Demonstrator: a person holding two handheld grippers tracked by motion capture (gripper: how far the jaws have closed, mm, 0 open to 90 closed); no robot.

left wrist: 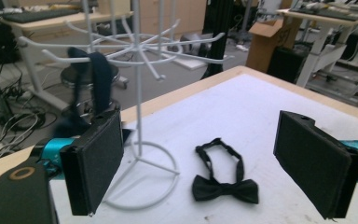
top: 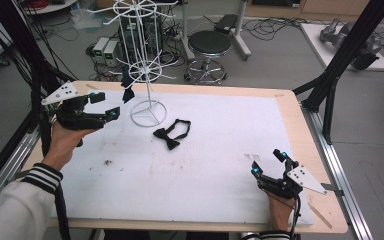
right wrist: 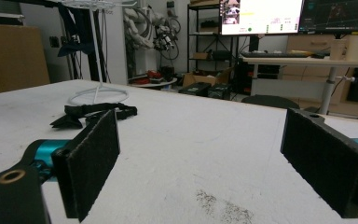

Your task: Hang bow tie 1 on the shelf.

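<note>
One bow tie (top: 171, 135) lies flat on the white mat beside the wire rack (top: 146, 65), where another already hangs, so the left gripper (top: 106, 105) hovers wide open, empty, as does the resting right gripper (top: 269, 163).

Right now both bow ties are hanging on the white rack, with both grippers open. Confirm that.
Not quite. One dark bow tie hangs on the white rack; the other bow tie lies flat on the table beside the rack's ring base, as the high view shows. The left gripper and right gripper are open.
</note>
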